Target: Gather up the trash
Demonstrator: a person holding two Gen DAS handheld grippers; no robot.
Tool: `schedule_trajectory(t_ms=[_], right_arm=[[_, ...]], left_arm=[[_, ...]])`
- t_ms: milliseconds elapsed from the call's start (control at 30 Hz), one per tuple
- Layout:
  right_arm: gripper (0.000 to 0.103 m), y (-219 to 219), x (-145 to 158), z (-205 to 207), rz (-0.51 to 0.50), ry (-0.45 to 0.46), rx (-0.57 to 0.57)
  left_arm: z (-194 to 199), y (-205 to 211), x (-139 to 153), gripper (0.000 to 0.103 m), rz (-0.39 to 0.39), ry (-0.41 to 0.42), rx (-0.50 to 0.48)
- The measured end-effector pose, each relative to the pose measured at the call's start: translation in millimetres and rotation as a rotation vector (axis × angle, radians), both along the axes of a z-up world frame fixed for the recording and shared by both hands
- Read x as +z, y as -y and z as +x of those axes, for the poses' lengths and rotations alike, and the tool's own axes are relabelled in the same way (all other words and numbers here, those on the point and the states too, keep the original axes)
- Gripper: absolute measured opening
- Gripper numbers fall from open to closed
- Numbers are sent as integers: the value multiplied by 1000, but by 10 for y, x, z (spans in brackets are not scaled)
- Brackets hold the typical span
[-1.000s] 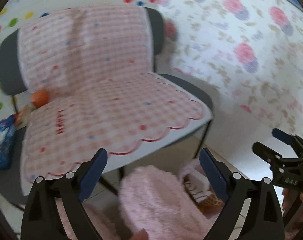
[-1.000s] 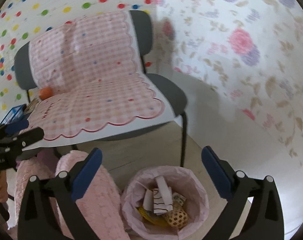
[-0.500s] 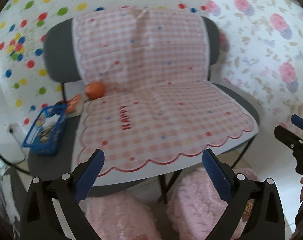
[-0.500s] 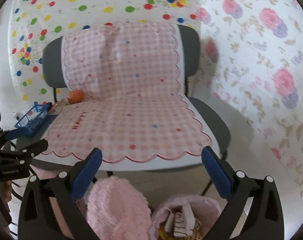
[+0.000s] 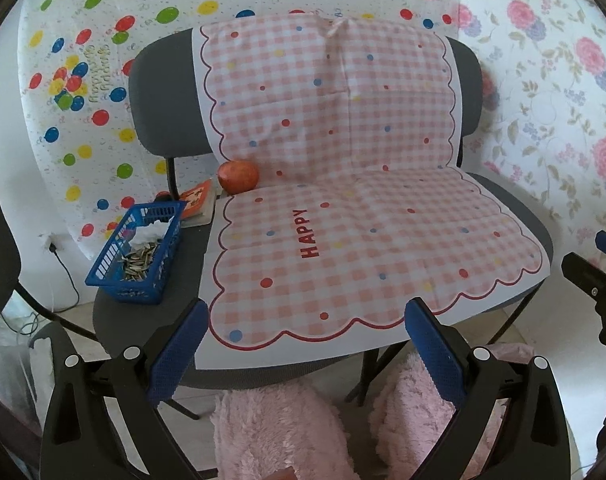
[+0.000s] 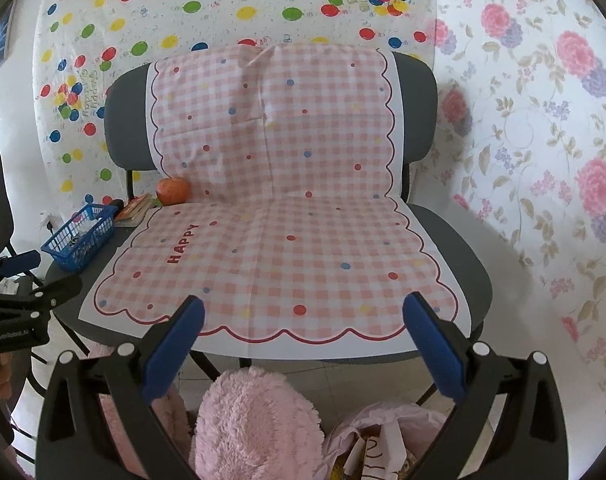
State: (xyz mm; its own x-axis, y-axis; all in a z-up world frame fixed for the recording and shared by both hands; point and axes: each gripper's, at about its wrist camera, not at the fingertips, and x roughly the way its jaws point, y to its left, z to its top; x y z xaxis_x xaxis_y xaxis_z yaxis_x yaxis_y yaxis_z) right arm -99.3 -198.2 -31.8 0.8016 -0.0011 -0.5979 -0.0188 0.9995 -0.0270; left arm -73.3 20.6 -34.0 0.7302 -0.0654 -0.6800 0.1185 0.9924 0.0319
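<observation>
Grey chair [image 5: 163, 92] with pink checked cover [image 5: 343, 160]. Balloon-print sheet [image 6: 183, 8] behind, floral wallpaper [image 6: 543, 120] right. Pale tiled floor [image 6: 343, 380].

gingham-covered chair [image 5: 503, 208], apple [image 5: 238, 176], balloon backdrop [image 6: 223, 0]

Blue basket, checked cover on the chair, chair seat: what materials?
Blue basket: looks like rigid moulded plastic, with an open lattice wall and a slight gloss. Checked cover: probably thin plastic or coated paper sheet; it holds sharp fold creases, has a printed pattern and a cut scalloped edge. Chair seat: seems matte grey woven upholstery, no shine.
</observation>
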Motion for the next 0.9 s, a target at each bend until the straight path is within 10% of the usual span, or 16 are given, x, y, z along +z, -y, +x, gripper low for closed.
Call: schedule_trajectory(t_ms=[900], right_arm=[[97,73,-53,0,11,-7,-13]], left_arm=[[35,14,16,97,3,2,-2]])
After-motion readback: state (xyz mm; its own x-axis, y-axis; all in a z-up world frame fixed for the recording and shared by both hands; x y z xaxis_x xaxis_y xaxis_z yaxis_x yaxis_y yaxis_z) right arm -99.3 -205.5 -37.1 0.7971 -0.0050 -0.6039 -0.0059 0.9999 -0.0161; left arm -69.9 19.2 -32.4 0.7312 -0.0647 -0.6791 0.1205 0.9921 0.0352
